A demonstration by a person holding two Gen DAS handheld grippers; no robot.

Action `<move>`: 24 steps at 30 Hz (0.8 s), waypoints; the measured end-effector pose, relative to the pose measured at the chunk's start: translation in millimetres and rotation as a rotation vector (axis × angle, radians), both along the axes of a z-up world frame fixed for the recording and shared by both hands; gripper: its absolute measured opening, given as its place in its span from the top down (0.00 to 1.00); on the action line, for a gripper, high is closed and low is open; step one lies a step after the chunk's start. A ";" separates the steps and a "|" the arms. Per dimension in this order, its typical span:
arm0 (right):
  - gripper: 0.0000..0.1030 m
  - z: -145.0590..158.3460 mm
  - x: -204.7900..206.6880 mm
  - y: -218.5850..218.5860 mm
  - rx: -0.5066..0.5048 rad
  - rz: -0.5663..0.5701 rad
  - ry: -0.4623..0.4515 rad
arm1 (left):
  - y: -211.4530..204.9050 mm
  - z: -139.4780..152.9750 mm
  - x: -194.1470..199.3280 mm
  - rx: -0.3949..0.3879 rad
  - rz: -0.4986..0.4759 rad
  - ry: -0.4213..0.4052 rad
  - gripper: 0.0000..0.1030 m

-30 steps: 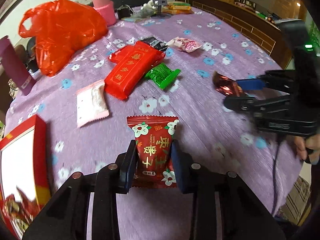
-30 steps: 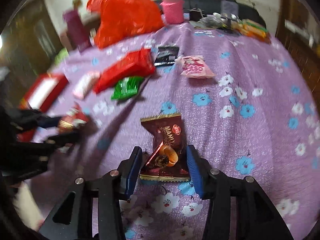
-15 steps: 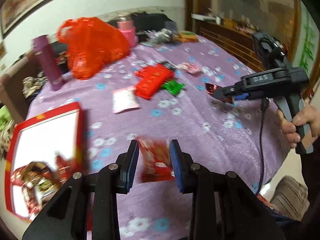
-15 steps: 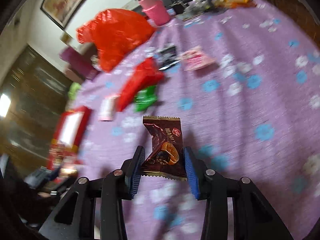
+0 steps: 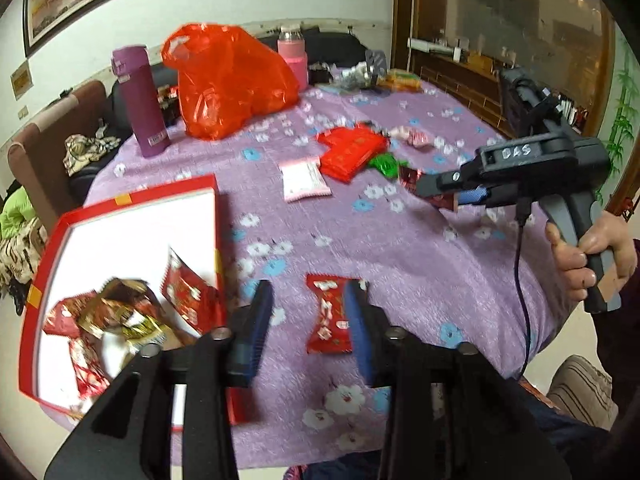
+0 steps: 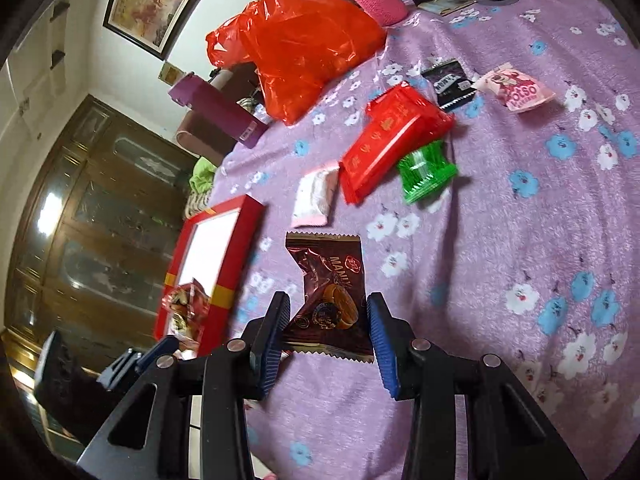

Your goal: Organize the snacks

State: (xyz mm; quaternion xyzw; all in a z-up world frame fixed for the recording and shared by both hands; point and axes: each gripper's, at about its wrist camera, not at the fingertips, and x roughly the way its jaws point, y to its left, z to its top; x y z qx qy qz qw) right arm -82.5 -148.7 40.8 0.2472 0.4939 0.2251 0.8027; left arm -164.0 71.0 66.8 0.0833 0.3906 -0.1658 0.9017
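Purple flowered cloth covers the bench. At its near left we see the red box with wrapped snacks inside. Our left gripper has its jaws wide apart, a red snack packet loose against the right pad. Our right gripper has its jaws closed on a brown chocolate packet, held above the cloth right of the box.

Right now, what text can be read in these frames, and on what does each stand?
"DAS": handwritten on the right gripper body.
"MANU": on the brown wrapper it holds; the rest is cut off.
"OLSO": on the pink packet.
Too blurred or small: gold characters on the red packet, black packet, purple bottle label.
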 end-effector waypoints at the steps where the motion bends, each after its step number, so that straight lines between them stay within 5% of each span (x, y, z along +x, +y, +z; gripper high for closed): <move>1: 0.60 -1.7 -2.2 -2.0 0.005 -0.003 0.000 | -5.8 -7.4 2.8 0.018 0.010 0.017 0.50; 9: 0.60 -9.5 -21.9 -31.1 0.033 -0.027 -0.006 | -34.3 -36.7 19.0 0.052 0.013 0.126 0.50; 12: 0.60 -12.5 -24.6 -42.1 0.048 -0.044 -0.005 | -30.7 -48.5 28.6 0.036 0.033 0.185 0.70; 24: 0.60 -11.5 -27.1 -33.9 0.078 -0.004 -0.018 | -20.2 -30.7 21.2 -0.028 0.067 0.131 0.72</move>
